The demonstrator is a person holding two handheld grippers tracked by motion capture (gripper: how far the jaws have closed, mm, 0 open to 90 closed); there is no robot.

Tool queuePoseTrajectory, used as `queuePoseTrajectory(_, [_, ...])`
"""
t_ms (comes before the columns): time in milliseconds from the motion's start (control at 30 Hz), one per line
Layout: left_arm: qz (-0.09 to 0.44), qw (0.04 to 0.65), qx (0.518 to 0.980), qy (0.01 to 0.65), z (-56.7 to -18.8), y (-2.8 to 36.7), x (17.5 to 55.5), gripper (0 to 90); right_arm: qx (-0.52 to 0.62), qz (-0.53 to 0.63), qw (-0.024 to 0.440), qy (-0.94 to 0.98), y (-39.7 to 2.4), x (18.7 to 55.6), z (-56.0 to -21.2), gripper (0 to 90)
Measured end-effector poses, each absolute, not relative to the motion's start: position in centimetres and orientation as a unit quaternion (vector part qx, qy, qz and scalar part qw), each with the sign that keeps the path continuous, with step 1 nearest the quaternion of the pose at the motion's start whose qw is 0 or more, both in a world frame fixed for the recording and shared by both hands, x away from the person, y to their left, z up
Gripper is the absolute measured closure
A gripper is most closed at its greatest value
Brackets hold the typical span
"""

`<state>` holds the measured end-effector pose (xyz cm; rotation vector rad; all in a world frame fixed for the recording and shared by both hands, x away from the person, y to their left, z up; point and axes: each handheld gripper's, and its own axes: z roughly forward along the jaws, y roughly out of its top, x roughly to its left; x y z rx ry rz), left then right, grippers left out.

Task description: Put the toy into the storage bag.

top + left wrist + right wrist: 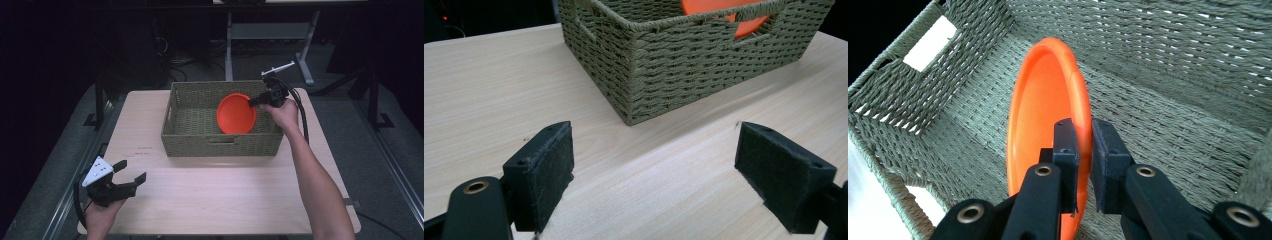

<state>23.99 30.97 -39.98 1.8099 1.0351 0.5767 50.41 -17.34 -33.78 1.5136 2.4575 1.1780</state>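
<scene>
An orange plate [236, 114] stands on edge inside the woven green basket [190, 137], in its right half. My right gripper [257, 101] is shut on the plate's rim from the right. In the right gripper view the two black jaws pinch the rim of the orange plate [1043, 105] above the basket's floor [1168, 125]. My left gripper [131, 171] rests low over the table's front left, open, with nothing between its jaws. The left gripper view looks past my left gripper [654, 170] at a corner of the basket [664, 65], with a bit of the orange plate [749, 27] behind a handle hole.
The light wooden table [220, 190] has free room in front of and to the left of the basket. A cable [302, 112] trails from the right gripper. Beyond the table are dark floor and a grey desk frame [270, 32].
</scene>
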Motion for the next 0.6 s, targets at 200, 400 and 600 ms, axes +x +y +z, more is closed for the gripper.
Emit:
queuePoseTrajectory(200, [0.235,0.472,0.736,0.425,-40.0,31.0,24.0,15.4,0.485,0.373,0.006,0.791,-16.8,50.6,-34.3,81.7])
queuePoseTrajectory(400, [0.231,0.471,0.738,0.425,-40.1,30.9,24.1,15.4,0.489,0.368,0.000,0.791,-16.5,50.9,-34.9,81.6])
queuePoseTrajectory(600, [0.232,0.471,0.740,0.420,-40.0,30.7,24.1,15.4,0.489,0.360,-0.007,0.794,-16.5,50.9,-35.3,81.3])
